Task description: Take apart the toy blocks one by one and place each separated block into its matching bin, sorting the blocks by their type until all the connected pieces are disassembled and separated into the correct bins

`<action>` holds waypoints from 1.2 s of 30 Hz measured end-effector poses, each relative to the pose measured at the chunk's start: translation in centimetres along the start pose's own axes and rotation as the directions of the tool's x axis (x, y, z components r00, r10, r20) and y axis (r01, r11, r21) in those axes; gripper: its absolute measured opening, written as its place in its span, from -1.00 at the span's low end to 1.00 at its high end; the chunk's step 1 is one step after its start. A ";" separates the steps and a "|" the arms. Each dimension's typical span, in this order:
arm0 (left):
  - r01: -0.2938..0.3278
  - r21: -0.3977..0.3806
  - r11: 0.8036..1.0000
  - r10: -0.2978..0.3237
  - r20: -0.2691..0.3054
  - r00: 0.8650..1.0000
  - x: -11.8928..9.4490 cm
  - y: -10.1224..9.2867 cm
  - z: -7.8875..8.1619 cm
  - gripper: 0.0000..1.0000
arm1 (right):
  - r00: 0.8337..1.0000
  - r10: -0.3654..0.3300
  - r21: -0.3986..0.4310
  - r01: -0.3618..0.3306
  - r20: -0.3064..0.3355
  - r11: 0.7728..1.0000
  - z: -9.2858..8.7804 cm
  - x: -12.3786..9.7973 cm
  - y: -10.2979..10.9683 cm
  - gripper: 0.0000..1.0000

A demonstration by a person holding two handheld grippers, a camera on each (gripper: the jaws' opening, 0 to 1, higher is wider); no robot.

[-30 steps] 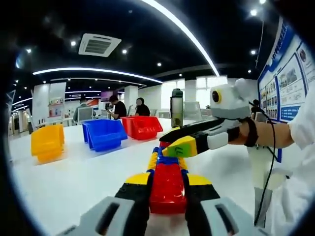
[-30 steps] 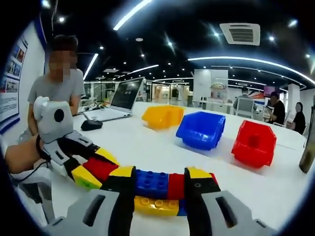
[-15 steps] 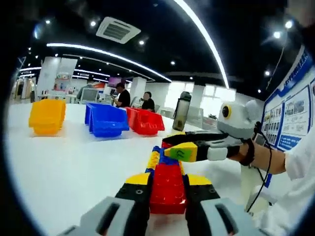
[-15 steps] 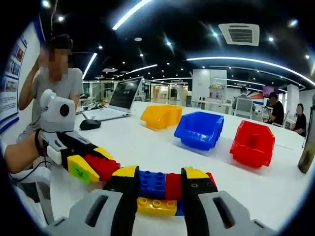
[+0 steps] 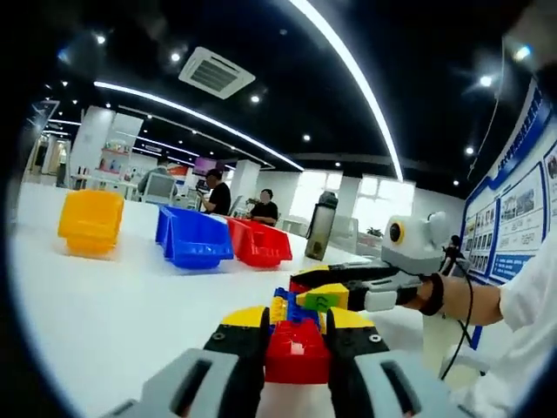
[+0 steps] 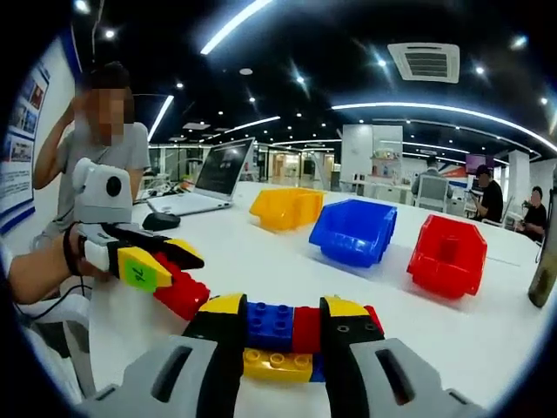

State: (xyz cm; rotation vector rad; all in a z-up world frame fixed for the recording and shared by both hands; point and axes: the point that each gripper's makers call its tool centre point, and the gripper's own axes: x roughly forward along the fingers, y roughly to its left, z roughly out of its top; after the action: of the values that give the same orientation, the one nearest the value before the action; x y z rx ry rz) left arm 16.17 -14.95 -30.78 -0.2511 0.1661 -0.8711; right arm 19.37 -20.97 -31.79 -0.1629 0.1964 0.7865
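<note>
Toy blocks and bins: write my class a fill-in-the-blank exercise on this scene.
1. The left gripper is shut on a ___ block.
2. The bin between the yellow bin and the red bin is ___.
3. On the table behind the bins stands an open ___.
4. The right gripper holds the blocks ___ the table.

Missing words: red; blue; laptop; above

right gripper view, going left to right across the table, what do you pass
left gripper with its red block → laptop → yellow bin → blue bin → red bin → bottle at the right edge
</note>
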 end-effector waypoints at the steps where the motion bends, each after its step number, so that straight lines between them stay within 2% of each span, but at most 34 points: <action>1: 0.001 -0.005 1.000 -0.001 0.006 1.000 0.1 0.1 0.3 -0.45 | 1.000 0.000 0.000 0.000 0.004 1.000 0.0 0.0 0.1 -0.31; 9: 0.024 0.024 0.999 -0.024 -0.004 1.000 1.7 -0.8 2.0 -0.46 | 1.000 0.001 0.000 -0.001 0.020 1.000 0.0 0.2 -0.2 -0.31; 15: 0.036 0.099 0.994 -0.035 -0.012 0.999 3.8 -1.2 4.8 -0.46 | 0.999 0.004 -0.001 -0.004 0.034 1.000 0.0 0.3 -0.3 -0.31; 16: 0.039 0.108 0.993 -0.037 -0.014 0.999 4.7 -0.4 5.5 -0.46 | 0.999 0.004 -0.001 -0.004 0.037 1.000 0.0 0.4 -0.4 -0.31; 17: 0.040 0.111 0.993 -0.039 -0.015 0.999 4.9 -0.3 5.7 -0.46 | 0.999 0.004 -0.001 -0.004 0.038 1.000 0.0 0.4 -0.4 -0.31; 24: 0.090 0.210 0.974 -0.080 -0.057 0.995 10.5 0.1 10.2 -0.46 | 0.999 0.006 -0.001 -0.006 0.037 1.000 0.0 0.6 -0.6 -0.31; 26: 0.112 0.229 0.967 -0.099 -0.067 0.993 13.0 0.1 11.7 -0.46 | 0.999 0.004 0.000 -0.004 0.034 1.000 0.0 0.6 -0.6 -0.32; 27: 0.116 0.238 0.964 -0.101 -0.074 0.992 13.7 0.2 11.9 -0.46 | 0.999 0.002 0.000 -0.002 0.035 1.000 0.0 0.6 -0.6 -0.32; 28: 0.117 0.240 0.964 -0.102 -0.076 0.992 14.0 0.3 12.1 -0.46 | 0.999 0.002 0.000 -0.002 0.036 1.000 0.0 0.6 -0.7 -0.32; 29: 0.122 0.243 0.962 -0.106 -0.080 0.991 15.7 0.7 12.8 -0.46 | 0.999 0.002 0.000 -0.002 0.042 1.000 0.0 0.6 -0.7 -0.32; 32: 0.133 0.223 0.966 -0.119 -0.076 0.990 18.7 1.4 13.9 -0.46 | 0.999 0.005 0.001 -0.005 0.044 1.000 0.0 0.7 -0.8 -0.33; 36: 0.122 0.186 0.975 -0.110 -0.072 0.991 23.1 3.1 14.6 -0.46 | 0.998 0.007 0.002 -0.007 0.057 1.000 -0.1 0.9 -1.1 -0.34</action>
State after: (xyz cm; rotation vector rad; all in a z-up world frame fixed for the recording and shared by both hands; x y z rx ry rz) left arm 36.68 -28.72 -18.64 -0.0554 0.1249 -1.0050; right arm 20.80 -21.15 -32.00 -0.1378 0.1440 0.7972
